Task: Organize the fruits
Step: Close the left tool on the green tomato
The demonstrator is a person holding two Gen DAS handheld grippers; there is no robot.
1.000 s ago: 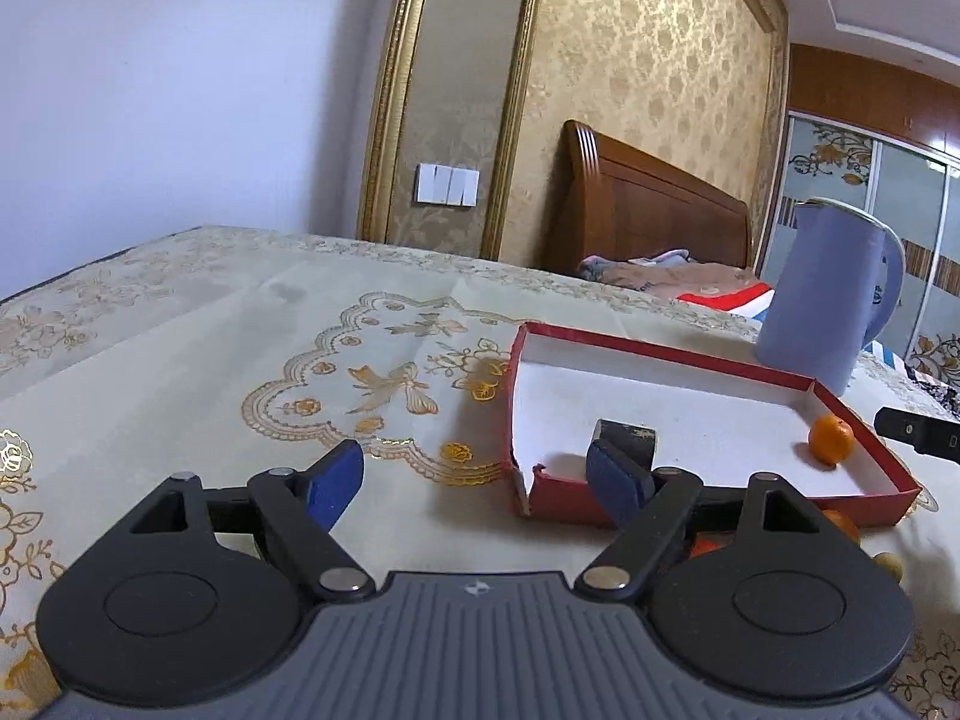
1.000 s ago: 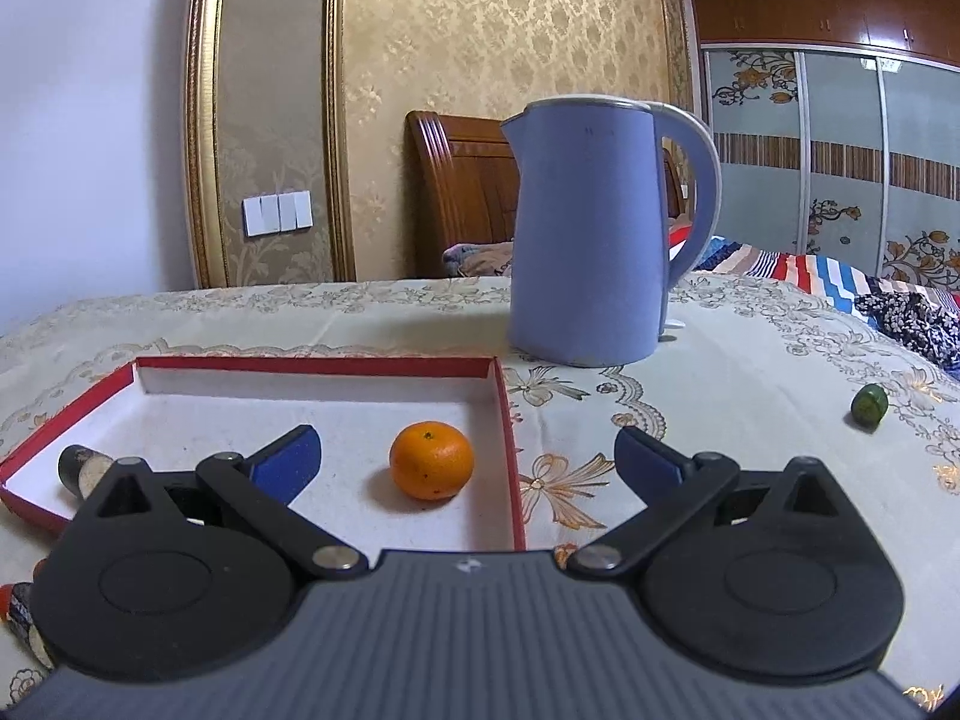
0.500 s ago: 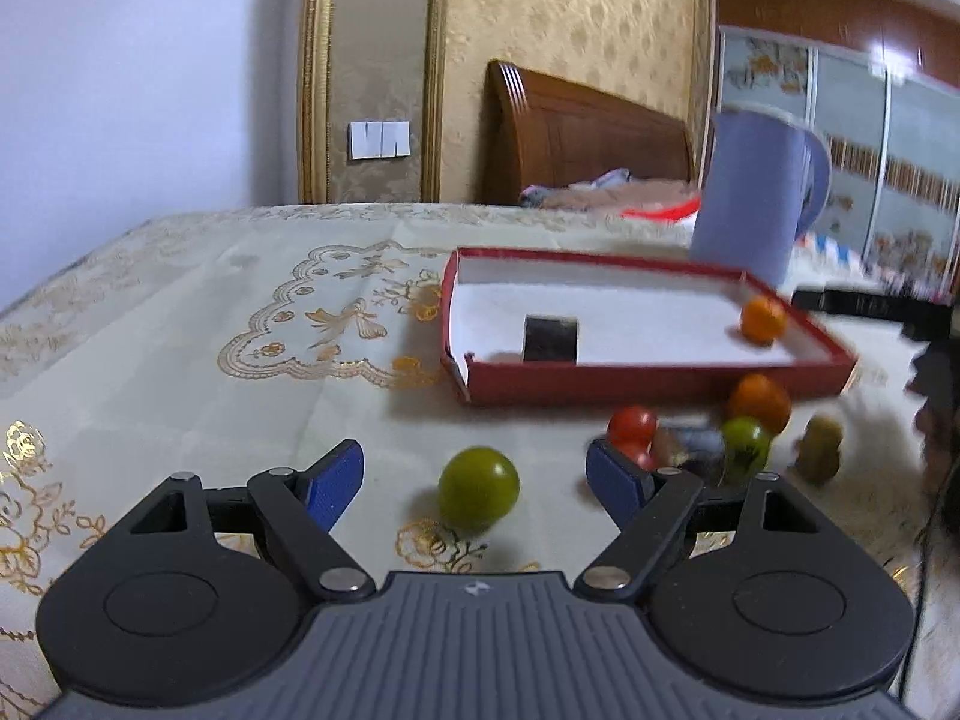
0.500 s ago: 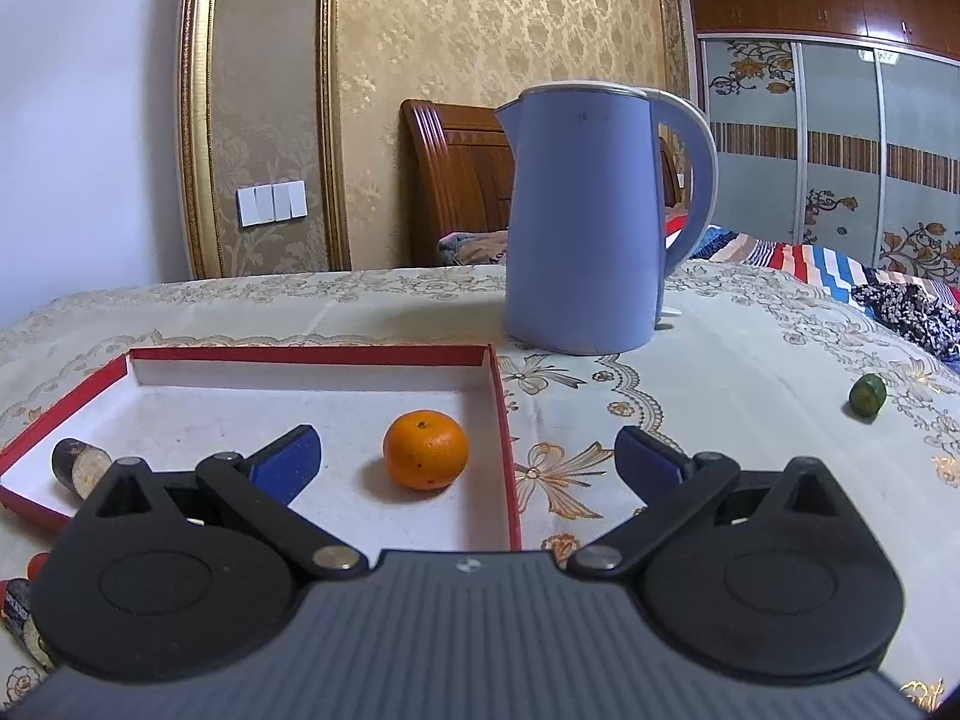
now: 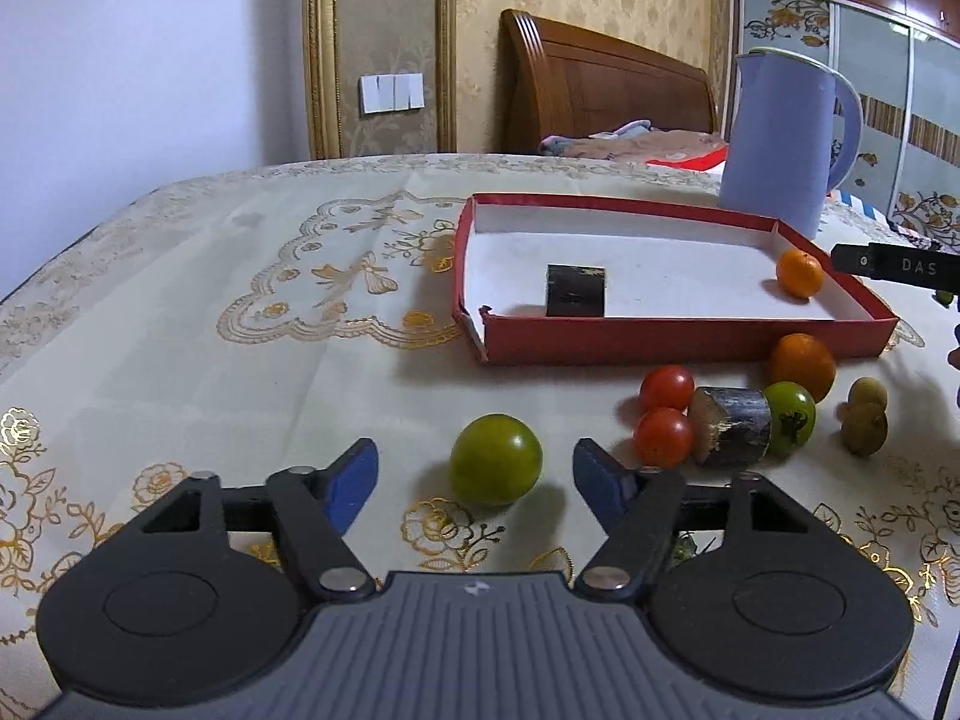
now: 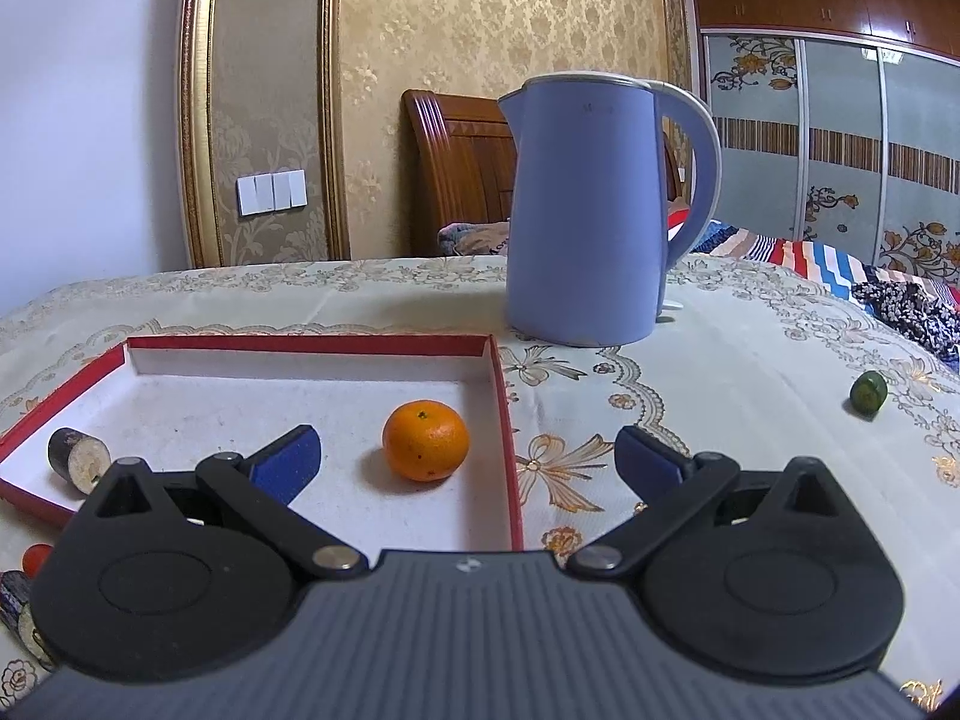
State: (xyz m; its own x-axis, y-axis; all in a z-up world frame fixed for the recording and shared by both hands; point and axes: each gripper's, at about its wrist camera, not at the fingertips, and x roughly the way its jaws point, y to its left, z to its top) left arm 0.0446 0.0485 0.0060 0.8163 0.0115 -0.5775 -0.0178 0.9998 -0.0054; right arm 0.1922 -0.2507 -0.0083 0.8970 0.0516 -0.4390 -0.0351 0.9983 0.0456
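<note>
Left tongs (image 5: pixel 474 468) spread wide, green tomato (image 5: pixel 495 459) between the tips, untouched. Beyond the tomato: red tray (image 5: pixel 678 340) holding an orange (image 5: pixel 798 273) and dark block (image 5: pixel 576 291).

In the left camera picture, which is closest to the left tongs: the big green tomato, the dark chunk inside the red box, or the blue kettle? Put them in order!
1. Green tomato: between the open left tongs.
2. Dark chunk: inside the red box, middle distance.
3. Blue kettle: behind the box, far right.
</note>
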